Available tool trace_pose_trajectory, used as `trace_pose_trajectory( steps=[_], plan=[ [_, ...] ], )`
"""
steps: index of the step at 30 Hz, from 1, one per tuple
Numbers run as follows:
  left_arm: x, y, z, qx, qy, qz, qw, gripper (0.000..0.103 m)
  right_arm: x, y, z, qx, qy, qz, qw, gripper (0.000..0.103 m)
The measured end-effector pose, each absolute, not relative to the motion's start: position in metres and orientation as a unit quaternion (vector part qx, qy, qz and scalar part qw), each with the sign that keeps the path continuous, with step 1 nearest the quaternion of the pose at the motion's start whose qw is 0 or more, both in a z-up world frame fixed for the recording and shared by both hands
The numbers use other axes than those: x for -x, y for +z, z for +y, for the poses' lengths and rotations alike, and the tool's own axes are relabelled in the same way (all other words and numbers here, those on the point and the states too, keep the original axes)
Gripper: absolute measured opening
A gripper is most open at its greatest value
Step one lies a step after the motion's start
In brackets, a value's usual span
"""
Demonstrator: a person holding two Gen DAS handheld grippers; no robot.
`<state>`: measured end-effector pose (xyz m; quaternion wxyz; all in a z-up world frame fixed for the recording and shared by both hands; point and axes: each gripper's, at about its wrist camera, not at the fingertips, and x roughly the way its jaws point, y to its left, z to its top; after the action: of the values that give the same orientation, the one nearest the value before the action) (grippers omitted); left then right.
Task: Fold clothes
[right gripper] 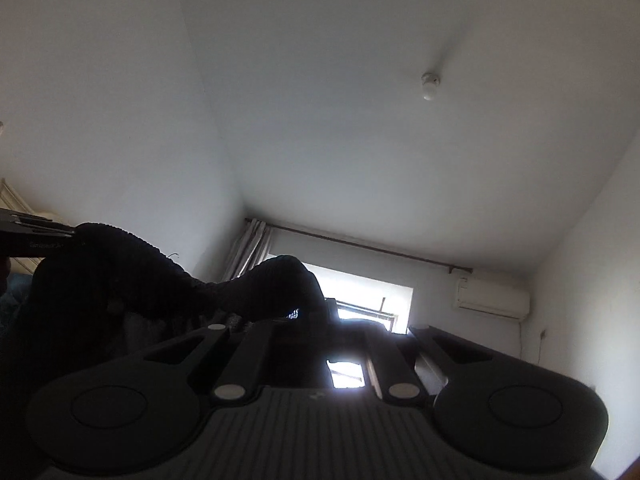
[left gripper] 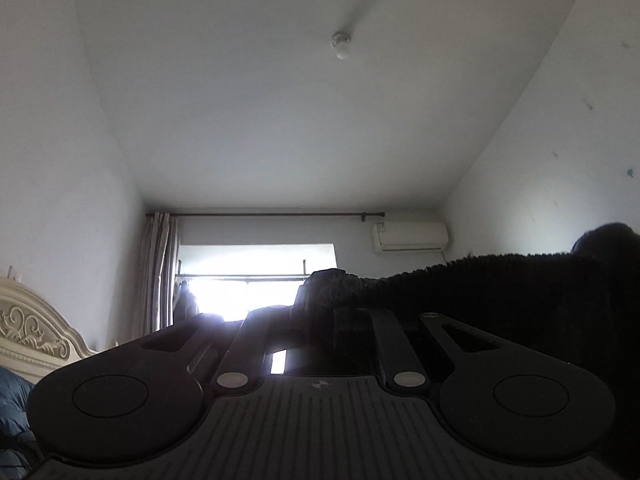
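Note:
Both grippers are tilted up toward the ceiling. A dark ribbed knit garment (left gripper: 500,292) hangs stretched between them, backlit and almost black. In the left wrist view my left gripper (left gripper: 320,312) is shut on a bunched edge of the garment, which runs off to the right. In the right wrist view my right gripper (right gripper: 316,316) is shut on another bunch of the garment (right gripper: 160,280). From there the cloth sags leftward to the left gripper (right gripper: 36,236) at the frame's edge. The lower part of the garment is hidden below both views.
A bright window (left gripper: 248,280) with a curtain (left gripper: 156,276) and rod fills the far wall, with an air conditioner (left gripper: 410,236) beside it. A carved cream headboard (left gripper: 36,332) and blue bedding (left gripper: 12,404) lie low on the left. A ceiling lamp (left gripper: 341,45) hangs overhead.

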<state>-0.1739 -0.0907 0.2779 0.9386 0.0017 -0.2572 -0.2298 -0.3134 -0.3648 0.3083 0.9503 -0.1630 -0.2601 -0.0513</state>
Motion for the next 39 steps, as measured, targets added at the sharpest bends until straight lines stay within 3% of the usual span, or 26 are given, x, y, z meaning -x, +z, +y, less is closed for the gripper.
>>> trace_pose_trajectory(
  steps=[9,16,23,30,34,36,37,39],
  plan=[
    [0.085,0.241,-0.117,-0.020,-0.218,-0.186,0.958,0.009,0.232,0.296,-0.386,0.164,-0.053,-0.191,0.966,0.006],
    [-0.040,0.176,-0.150,-0.038,-0.193,-0.069,0.978,0.009,0.101,0.249,-0.415,0.165,-0.054,-0.091,0.981,0.006],
    [-0.177,0.082,-0.191,-0.068,-0.167,0.047,0.982,0.009,-0.061,0.136,-0.438,0.169,-0.047,0.031,0.984,0.006],
    [-0.225,-0.029,-0.198,-0.122,-0.151,0.149,0.970,0.010,-0.139,-0.016,-0.449,0.149,-0.043,0.163,0.974,0.006],
    [-0.248,-0.071,-0.211,-0.151,-0.146,0.212,0.954,0.014,-0.173,-0.055,-0.464,0.119,-0.036,0.220,0.968,0.006],
    [-0.263,-0.092,-0.215,-0.166,-0.143,0.256,0.942,0.024,-0.172,-0.052,-0.471,0.103,-0.033,0.235,0.966,0.007],
    [-0.268,-0.100,-0.215,-0.170,-0.142,0.276,0.935,0.026,-0.172,-0.051,-0.474,0.094,-0.031,0.243,0.965,0.010],
    [-0.271,-0.109,-0.212,-0.171,-0.148,0.297,0.928,0.034,-0.172,-0.048,-0.481,0.078,-0.029,0.259,0.962,0.045]
  ],
)
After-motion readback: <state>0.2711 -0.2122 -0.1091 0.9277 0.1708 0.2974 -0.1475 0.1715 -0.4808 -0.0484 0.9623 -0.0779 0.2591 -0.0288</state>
